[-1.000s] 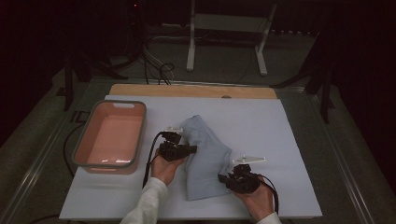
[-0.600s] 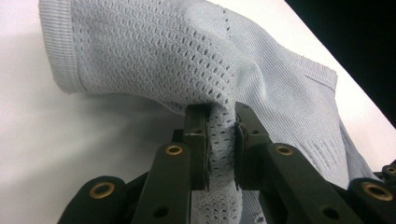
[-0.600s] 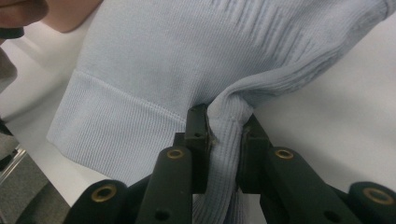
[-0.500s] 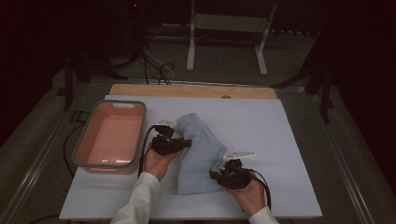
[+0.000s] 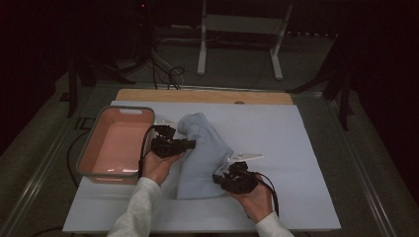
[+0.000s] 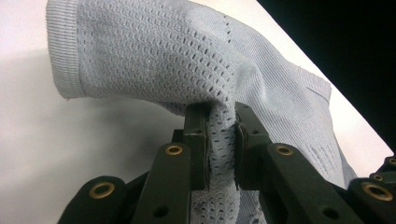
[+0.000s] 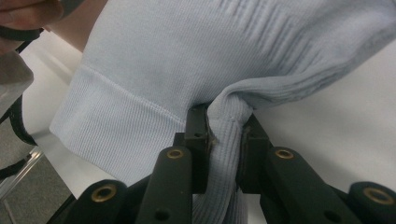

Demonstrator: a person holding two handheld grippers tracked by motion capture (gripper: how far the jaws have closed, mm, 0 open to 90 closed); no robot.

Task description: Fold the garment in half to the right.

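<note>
Both hands have drifted leftward and risen a little since a second ago, carrying the pale blue knit garment (image 5: 201, 153) with them toward the pink bin (image 5: 114, 148); its upper end now stands nearer the bin's right wall than it did. The left gripper (image 5: 184, 144) pinches a gathered fold of the open-weave knit near the top, and in the left gripper view its fingers (image 6: 198, 135) press tight on that bunched cloth. The right gripper (image 5: 221, 177) holds the lower edge; in the right gripper view its fingers (image 7: 196, 140) clamp a rolled ridge of ribbed fabric close to the hem band. Most of the garment lies draped on the white counter (image 5: 296, 143) between the two hands, lifted only where it is gripped.

From where I stand, this looks like a lift-and-carry toward the bin. Doing it well means raising both ends together so the middle clears the counter rather than dragging, and keeping the hands well apart so the cloth hangs taut. Both pinches are on small folds, so I'd move steadily; a jerk could let the knit slip. The bin's rim needs clearing before any lowering.
</note>
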